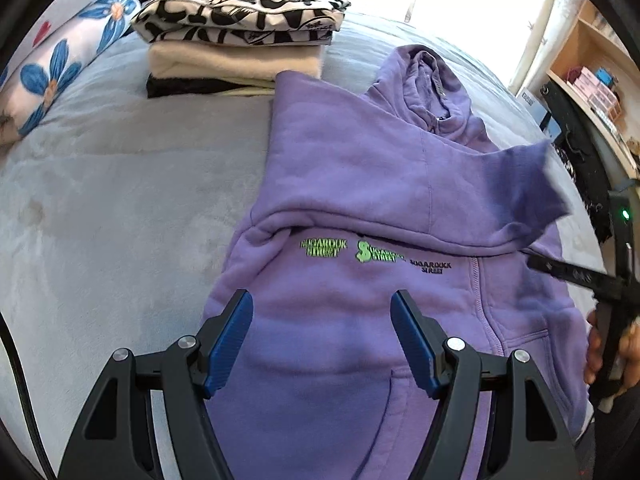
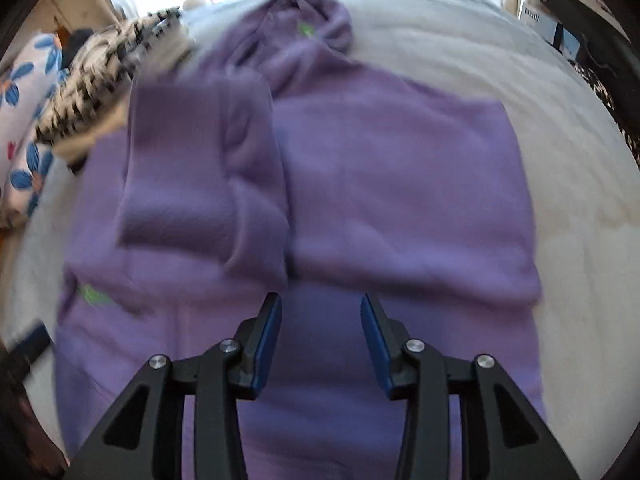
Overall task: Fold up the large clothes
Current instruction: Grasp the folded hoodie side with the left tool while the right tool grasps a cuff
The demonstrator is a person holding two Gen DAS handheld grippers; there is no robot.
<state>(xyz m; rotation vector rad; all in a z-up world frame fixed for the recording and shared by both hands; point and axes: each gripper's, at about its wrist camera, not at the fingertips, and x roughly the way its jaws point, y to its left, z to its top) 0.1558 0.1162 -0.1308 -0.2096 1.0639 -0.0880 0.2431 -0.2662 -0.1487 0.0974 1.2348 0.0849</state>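
Both sets of jaws stand open and hold nothing. The left gripper [image 1: 322, 340] has its blue pads spread wide above the lower body of the purple hoodie [image 1: 360, 208]; the right gripper [image 2: 320, 340] is parted somewhat less and hovers over the same garment, its view blurred.

The hoodie lies flat on the bed [image 1: 120, 184], front up, hem toward both grippers and hood [image 1: 432, 80] farthest away, so its long axis runs straight ahead from the jaws. In the left view the kangaroo pocket and zipper sit just past the pads, then a line of green and black lettering [image 1: 372, 254], then a sleeve [image 1: 400, 184] folded across the chest. In the right view both sleeves look laid inward, the left-hand one doubled into a thick pad [image 2: 200, 184].

With the sleeves in, the likely next step is to bring hem to hood, or hood to hem. That fold runs along the long axis, so each gripper would want its own side of the hem, which lies below both cameras' view. Neither hand is clearly nearer.

Beyond the hoodie, touching or just beside its shoulder, sits a stack of folded clothes [image 1: 240, 40], with a flowered pillow [image 1: 60, 60] to the left.
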